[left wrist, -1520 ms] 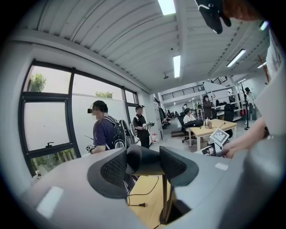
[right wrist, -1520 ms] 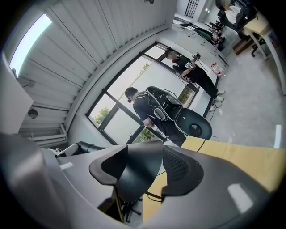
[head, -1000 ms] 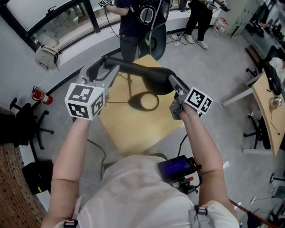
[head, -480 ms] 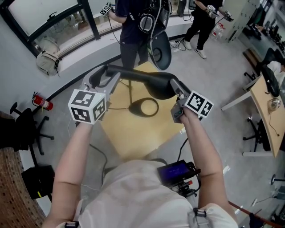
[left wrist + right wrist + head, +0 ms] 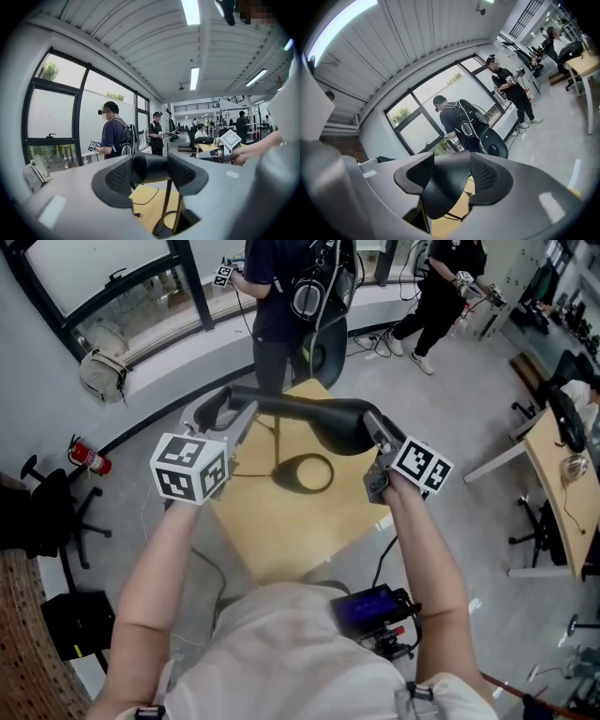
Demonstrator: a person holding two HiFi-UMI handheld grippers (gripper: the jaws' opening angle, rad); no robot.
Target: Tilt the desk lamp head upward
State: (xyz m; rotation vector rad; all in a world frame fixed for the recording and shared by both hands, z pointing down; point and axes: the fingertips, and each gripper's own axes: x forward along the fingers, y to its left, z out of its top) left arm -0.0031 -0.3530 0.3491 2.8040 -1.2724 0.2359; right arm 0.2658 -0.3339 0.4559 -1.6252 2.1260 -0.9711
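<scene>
Above the worktop (image 5: 291,521), the left gripper's (image 5: 223,411) jaws pinched the lamp arm (image 5: 281,401); the right gripper's (image 5: 375,432) jaws, having just been closing, pinched the lamp head (image 5: 342,423).

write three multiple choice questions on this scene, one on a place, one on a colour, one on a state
1. Where does the black desk lamp's ring-shaped base stand?
A on the light wooden square table
B on the grey floor
C on the window sill

2. What colour is the small fire extinguisher at the head view's left?
A blue
B red
C yellow

3. What is the right gripper doing?
A hanging open and empty
B clamping the black lamp head
C clamping a cable

Answers: 1 A, the ring lies on the tabletop in the head view; 2 B, its body is red; 3 B, the pads press the head from both sides in the right gripper view.
</scene>
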